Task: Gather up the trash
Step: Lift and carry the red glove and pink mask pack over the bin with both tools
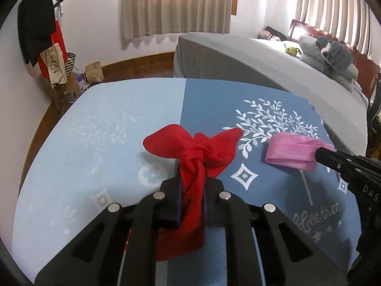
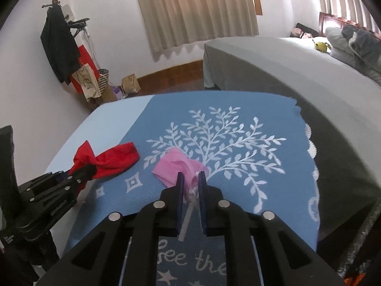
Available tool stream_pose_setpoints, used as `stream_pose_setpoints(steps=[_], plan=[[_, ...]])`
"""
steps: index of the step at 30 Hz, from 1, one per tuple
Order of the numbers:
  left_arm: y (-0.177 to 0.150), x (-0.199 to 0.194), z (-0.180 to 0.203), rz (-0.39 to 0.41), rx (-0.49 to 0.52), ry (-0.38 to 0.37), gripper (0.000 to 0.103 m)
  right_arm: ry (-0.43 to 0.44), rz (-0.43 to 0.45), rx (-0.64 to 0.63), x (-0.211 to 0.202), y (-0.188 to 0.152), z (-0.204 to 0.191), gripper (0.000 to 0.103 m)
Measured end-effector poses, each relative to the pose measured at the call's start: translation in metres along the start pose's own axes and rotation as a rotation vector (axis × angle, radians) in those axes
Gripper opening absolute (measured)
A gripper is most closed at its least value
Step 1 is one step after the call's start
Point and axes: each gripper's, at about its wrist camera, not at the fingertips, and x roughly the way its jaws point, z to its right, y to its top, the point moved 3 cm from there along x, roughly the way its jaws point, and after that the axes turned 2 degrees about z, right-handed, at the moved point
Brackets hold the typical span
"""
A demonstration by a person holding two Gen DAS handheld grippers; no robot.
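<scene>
Two grippers, two scraps, blue tree-print desk (image 1: 119, 124).
Left gripper (image 1: 191, 183): jaws clamped on knotted red cloth (image 1: 193, 152), near the cover's colour seam. Right gripper (image 2: 190, 178): jaws pinched on pink face mask (image 2: 176, 164), over the white tree print.

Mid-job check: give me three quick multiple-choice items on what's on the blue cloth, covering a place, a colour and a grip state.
1. Where is the pink mask relative to the red cloth, seen from the left wrist?
A. right
B. left
C. underneath

2. What colour is the tree print?
A. yellow
B. white
C. black

3. What is the left gripper doing?
A. open, empty
B. shut on a bottle
C. shut on the red cloth

Answers: 1 A, the mask lies right, in the right gripper. 2 B, pale leaves on dark blue. 3 C, its fingers pinch the knotted fabric.
</scene>
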Motion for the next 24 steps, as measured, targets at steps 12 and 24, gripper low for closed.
stream_pose_setpoints(steps=[12, 24], plan=[[0.010, -0.043, 0.016, 0.062, -0.020, -0.016, 0.012, 0.002, 0.066, -0.005, -0.044, 0.008, -0.003, 0.012], [0.011, -0.091, 0.038, 0.122, -0.025, -0.042, 0.012, 0.006, 0.142, -0.016, -0.102, 0.012, -0.001, 0.012]])
